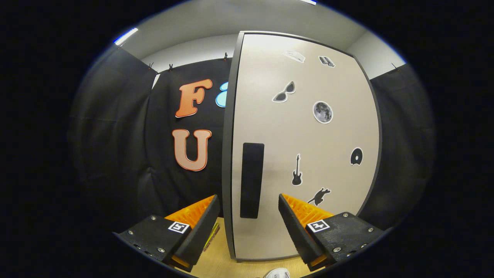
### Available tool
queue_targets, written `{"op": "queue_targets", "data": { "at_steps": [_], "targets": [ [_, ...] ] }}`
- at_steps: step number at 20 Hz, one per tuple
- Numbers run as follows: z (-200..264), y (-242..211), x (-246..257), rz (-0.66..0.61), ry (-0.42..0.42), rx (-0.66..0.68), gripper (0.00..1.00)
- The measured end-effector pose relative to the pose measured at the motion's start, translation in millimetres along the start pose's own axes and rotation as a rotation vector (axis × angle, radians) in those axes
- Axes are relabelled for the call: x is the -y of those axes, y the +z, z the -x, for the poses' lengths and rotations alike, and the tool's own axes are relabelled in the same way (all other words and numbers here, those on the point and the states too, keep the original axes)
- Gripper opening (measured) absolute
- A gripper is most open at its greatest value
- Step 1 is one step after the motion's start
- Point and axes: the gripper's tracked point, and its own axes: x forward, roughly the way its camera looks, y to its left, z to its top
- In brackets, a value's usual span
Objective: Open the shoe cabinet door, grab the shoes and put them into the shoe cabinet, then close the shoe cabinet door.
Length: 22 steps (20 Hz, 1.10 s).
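Claw [249, 216] spread, empty, facing the dark handle [252, 180] on the closed shoe cabinet door [308, 154]. Shoe [278, 273] near, on floor. Likely nothing done yet: opening, loading, closing left.

The hand-held two-finger gripper [249, 220] has blocky matte mounts studded with small silver screws, each carrying a square black-and-white marker tag; its fingers [200, 227] are wedge-shaped with ribbed faces.

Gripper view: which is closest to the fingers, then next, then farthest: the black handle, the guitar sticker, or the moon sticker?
Gripper open.
1. Black handle, on the cabinet door, just ahead between the fingers.
2. Guitar sticker, above the right finger.
3. Moon sticker, highest up the door.
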Motion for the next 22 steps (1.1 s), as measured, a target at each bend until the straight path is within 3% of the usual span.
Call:
{"op": "queue_targets", "data": {
  "at_steps": [4,6,7,11,16,22],
  "targets": [
    [-19,4,4,-0.015,-0.024,0.007,0.93],
    [-27,3,3,-0.004,-0.025,0.004,0.85],
    [-30,3,2,0.000,-0.023,-0.002,0.72],
    [-36,1,-2,0.003,-0.017,-0.010,0.41],
    [-32,1,-1,-0.004,0.010,-0.026,0.35],
    [-14,2,3,-0.003,0.020,-0.015,0.35]
  ]
}}
